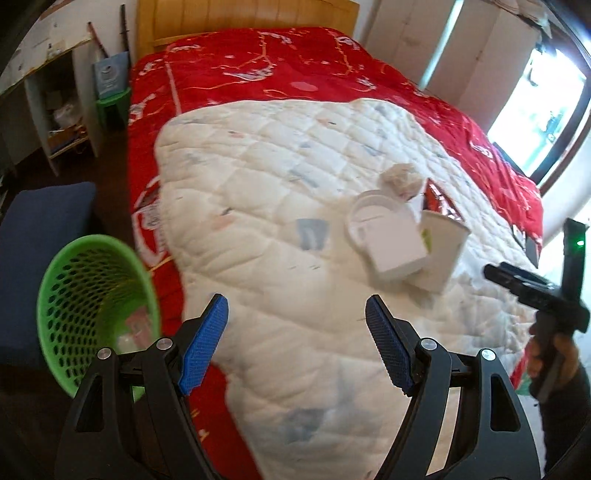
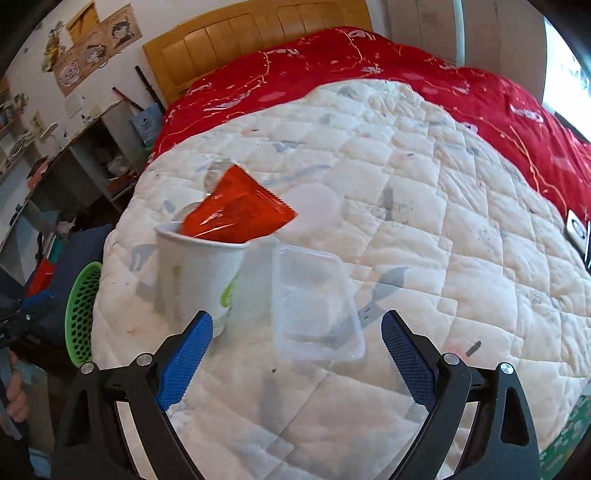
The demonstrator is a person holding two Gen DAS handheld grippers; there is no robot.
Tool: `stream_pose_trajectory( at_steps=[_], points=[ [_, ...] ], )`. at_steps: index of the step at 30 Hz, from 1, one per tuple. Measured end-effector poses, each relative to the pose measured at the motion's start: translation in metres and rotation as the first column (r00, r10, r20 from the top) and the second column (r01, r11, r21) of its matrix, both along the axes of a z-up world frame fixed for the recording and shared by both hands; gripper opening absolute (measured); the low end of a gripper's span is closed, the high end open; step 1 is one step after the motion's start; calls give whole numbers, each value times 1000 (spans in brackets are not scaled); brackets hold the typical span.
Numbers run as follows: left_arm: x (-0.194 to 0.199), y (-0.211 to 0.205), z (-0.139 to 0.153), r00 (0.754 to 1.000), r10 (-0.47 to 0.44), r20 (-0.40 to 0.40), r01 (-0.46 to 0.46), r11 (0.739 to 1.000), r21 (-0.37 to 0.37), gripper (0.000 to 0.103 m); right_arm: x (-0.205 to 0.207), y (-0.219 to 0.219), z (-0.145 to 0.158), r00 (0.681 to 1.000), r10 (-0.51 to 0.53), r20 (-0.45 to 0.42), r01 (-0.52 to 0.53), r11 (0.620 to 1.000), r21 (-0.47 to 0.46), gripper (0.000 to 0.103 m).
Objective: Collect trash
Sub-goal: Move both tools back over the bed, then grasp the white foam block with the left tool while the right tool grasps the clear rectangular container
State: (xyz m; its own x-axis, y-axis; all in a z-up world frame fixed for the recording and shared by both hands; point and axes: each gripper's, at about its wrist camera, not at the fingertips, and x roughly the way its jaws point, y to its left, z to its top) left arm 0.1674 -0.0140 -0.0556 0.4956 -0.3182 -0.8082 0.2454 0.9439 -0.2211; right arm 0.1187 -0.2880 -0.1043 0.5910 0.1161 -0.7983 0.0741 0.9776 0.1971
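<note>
A white paper cup [image 2: 195,273] stands on the white quilt [image 2: 424,229] with a red snack wrapper [image 2: 240,206] sticking out of it. A clear plastic tray [image 2: 314,302] lies beside it, just ahead of my open, empty right gripper [image 2: 297,326]. In the left wrist view the same cup [image 1: 443,243] stands behind a white lidded container [image 1: 388,236], with a crumpled tissue [image 1: 402,179] beyond. My left gripper [image 1: 297,310] is open and empty, over the quilt's near edge. A green mesh bin [image 1: 92,306] stands at its left, something pale inside.
The bed has a red cover [image 1: 258,66] and a wooden headboard [image 2: 258,33]. A blue cushion [image 1: 33,251] lies behind the bin. Shelves [image 1: 55,110] stand at the left wall. A phone [image 2: 580,232] lies at the bed's right edge. The right gripper's body [image 1: 535,291] shows at the right.
</note>
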Motion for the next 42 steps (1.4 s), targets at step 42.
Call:
stream_pose_trajectory(
  at_steps=[42],
  points=[
    [59,-113,-45,969,-189,-159,164,973,-160,47,29,-9,-31,997,55,-53,-52,997,56,54]
  ],
)
